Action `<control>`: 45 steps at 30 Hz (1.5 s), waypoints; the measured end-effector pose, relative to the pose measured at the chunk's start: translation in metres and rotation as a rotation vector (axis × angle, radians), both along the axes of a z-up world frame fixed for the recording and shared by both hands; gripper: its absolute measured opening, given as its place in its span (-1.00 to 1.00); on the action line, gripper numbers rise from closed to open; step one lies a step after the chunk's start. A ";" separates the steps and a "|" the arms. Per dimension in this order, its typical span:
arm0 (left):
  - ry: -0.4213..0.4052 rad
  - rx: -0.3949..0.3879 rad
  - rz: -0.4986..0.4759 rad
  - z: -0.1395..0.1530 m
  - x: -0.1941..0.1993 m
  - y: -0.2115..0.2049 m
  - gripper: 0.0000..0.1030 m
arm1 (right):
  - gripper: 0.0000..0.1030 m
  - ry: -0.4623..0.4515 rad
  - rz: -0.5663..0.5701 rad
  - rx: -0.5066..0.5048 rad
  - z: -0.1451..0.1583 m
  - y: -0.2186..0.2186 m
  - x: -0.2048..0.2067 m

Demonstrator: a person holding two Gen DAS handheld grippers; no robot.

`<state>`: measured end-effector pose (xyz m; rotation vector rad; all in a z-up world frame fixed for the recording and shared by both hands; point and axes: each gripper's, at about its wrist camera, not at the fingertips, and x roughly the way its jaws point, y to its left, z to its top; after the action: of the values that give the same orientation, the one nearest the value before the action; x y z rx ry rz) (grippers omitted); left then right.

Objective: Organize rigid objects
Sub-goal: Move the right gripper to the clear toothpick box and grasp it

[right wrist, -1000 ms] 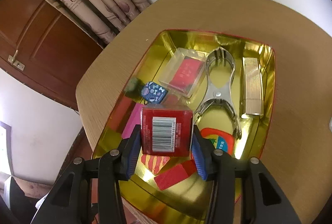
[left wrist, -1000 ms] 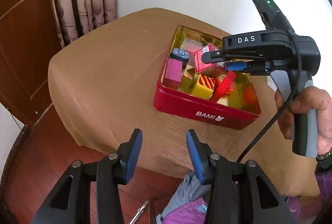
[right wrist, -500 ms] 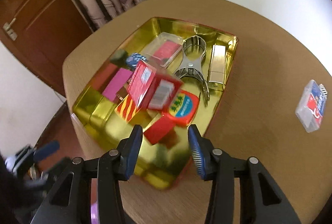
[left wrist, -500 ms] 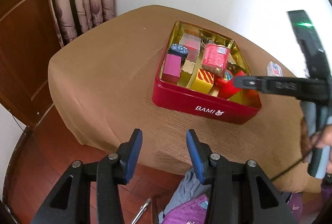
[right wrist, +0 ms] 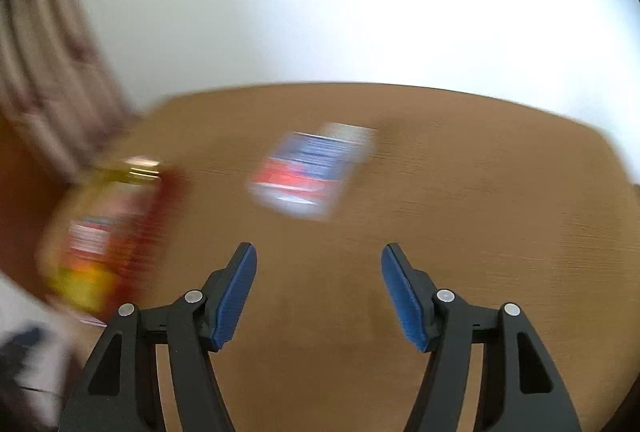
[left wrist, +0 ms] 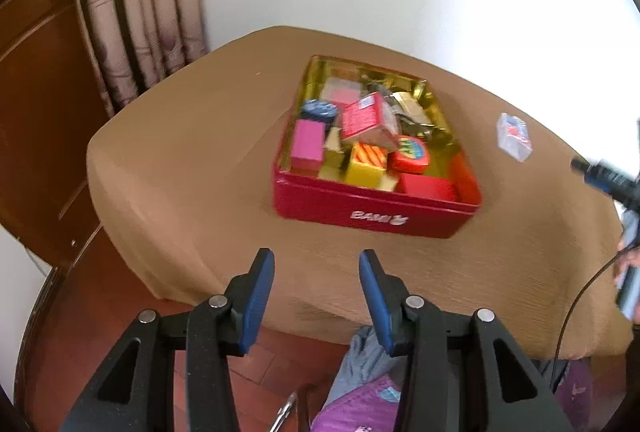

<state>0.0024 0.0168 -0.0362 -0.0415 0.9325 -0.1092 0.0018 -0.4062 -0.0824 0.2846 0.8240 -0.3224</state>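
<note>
A red tin (left wrist: 376,218) with a gold inside sits on the brown table (left wrist: 192,152) and holds several small items, with a red barcode box (left wrist: 366,118) lying tilted on top. My left gripper (left wrist: 316,264) is open and empty, hanging off the table's near edge. My right gripper (right wrist: 318,260) is open and empty above the table, facing a small clear card box (right wrist: 312,170) with a blue and red label, which also shows in the left wrist view (left wrist: 514,136). The right wrist view is blurred; the tin (right wrist: 104,228) shows at its left.
A patterned curtain (left wrist: 136,12) and a wooden door (left wrist: 36,92) stand left of the table, and a white wall behind. The person's lap in purple cloth (left wrist: 360,408) is under the table's near edge. The right gripper's cable (left wrist: 580,296) hangs at the right.
My right gripper opened and dropped the red barcode box into the tin, then swung right, away from the tin, toward the clear card box. My left gripper stayed open near the table's edge.
</note>
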 end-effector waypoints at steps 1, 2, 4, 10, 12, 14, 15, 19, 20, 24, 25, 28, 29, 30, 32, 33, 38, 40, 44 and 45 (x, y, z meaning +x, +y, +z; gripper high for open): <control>-0.004 -0.004 -0.022 0.002 -0.002 -0.005 -0.13 | 0.23 0.022 -0.034 -0.025 -0.010 -0.011 -0.005; -0.001 -0.010 -0.039 0.003 -0.003 -0.009 -0.13 | 0.23 0.036 -0.057 -0.042 -0.017 -0.020 -0.010; 0.008 -0.014 -0.089 0.006 -0.006 -0.023 -0.13 | 0.28 0.067 -0.106 -0.063 -0.035 -0.041 -0.020; -0.003 0.047 -0.252 0.031 -0.004 -0.092 -0.01 | 0.57 0.037 -0.182 0.010 -0.058 -0.072 -0.038; -0.018 0.068 -0.282 0.038 -0.002 -0.115 0.00 | 0.81 0.008 -0.185 0.024 -0.055 -0.076 -0.041; -0.051 0.079 -0.305 0.047 -0.002 -0.137 0.01 | 0.82 0.000 -0.183 0.069 -0.051 -0.076 -0.040; -0.067 0.082 -0.309 0.048 -0.003 -0.143 0.02 | 0.82 -0.015 -0.174 0.118 -0.047 -0.079 -0.043; -0.096 0.115 -0.319 0.043 -0.012 -0.163 0.04 | 0.83 -0.049 -0.105 0.245 -0.015 -0.054 -0.007; -0.093 0.119 -0.325 0.040 -0.014 -0.165 0.04 | 0.89 -0.059 -0.094 0.264 -0.005 -0.045 0.005; -0.097 0.141 -0.324 0.033 -0.018 -0.154 0.04 | 0.99 -0.024 -0.116 0.263 0.018 -0.008 0.068; -0.101 0.148 -0.315 0.033 -0.017 -0.148 0.04 | 0.98 -0.008 -0.129 0.239 0.020 0.003 0.076; -0.099 0.121 -0.266 0.033 -0.009 -0.119 0.04 | 0.98 0.095 -0.177 0.199 0.009 0.020 0.115; -0.090 0.104 -0.254 0.033 -0.005 -0.108 0.04 | 0.98 0.112 -0.195 0.177 0.005 0.025 0.124; -0.084 0.092 -0.243 0.032 -0.003 -0.102 0.04 | 0.98 0.137 -0.226 0.136 0.001 0.029 0.132; -0.073 0.053 -0.209 0.030 0.003 -0.083 0.04 | 0.98 0.172 -0.263 0.139 -0.007 0.030 0.142; -0.071 0.033 -0.200 0.029 0.005 -0.078 0.04 | 0.98 0.180 -0.267 0.155 -0.012 0.031 0.147; -0.005 -0.070 -0.178 0.018 0.013 -0.060 0.04 | 0.97 0.240 -0.284 0.178 -0.034 0.031 0.163; 0.018 -0.080 -0.172 0.014 0.016 -0.059 0.04 | 0.73 0.218 -0.272 0.222 -0.040 0.031 0.164; 0.025 -0.081 -0.172 0.014 0.014 -0.060 0.04 | 0.15 0.187 -0.186 0.194 -0.035 0.036 0.161; 0.025 -0.073 -0.170 0.014 0.014 -0.060 0.04 | 0.15 0.181 -0.152 0.199 -0.034 0.036 0.156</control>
<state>0.0165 -0.0437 -0.0224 -0.0311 0.9559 -0.3008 0.1574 -0.3707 -0.1168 0.5111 1.0176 -0.4129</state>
